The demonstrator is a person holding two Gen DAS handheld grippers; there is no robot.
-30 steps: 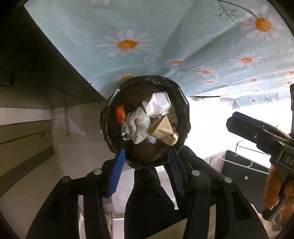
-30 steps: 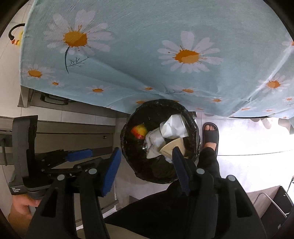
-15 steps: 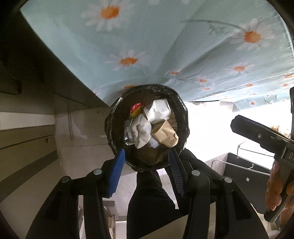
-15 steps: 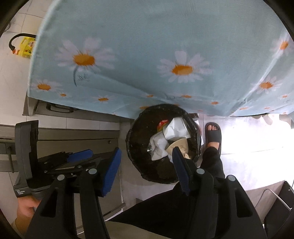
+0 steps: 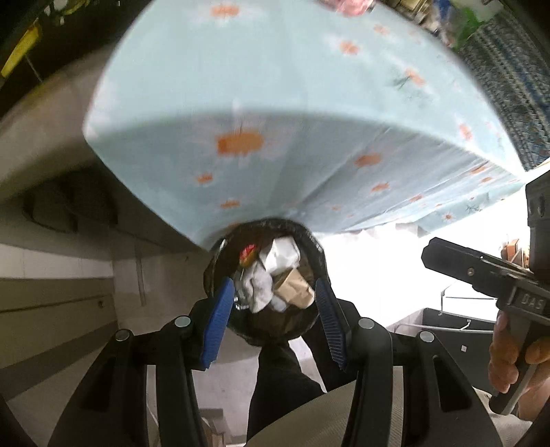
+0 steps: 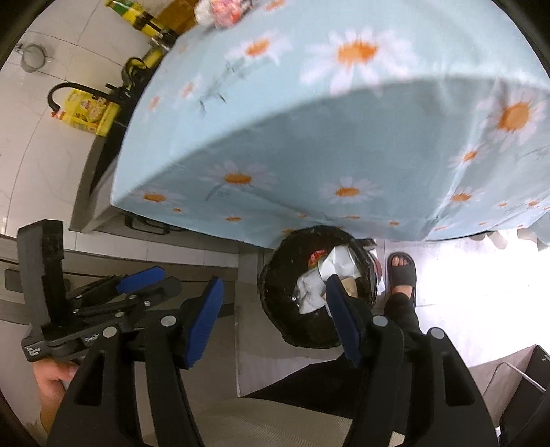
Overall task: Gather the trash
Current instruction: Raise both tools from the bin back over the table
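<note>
Bin (image 5: 264, 292) sits on the floor by the desk (image 5: 275, 103), w/ paper, a cup & a red wrapper in it. Left hand-held gripper (image 5: 273, 321) is part open, empty. Right hand-held gripper (image 6: 273, 321) is opening, empty too. More trash (image 6: 220, 12) looks left on the desk.

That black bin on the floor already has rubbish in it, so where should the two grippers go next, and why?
Probably on up to the tabletop. The bin already holds crumpled paper and a red wrapper, and neither the left gripper nor the right gripper, its jaws opening, has anything between them. Something pink and white lies at the far edge of the daisy tablecloth, possibly more trash.
</note>
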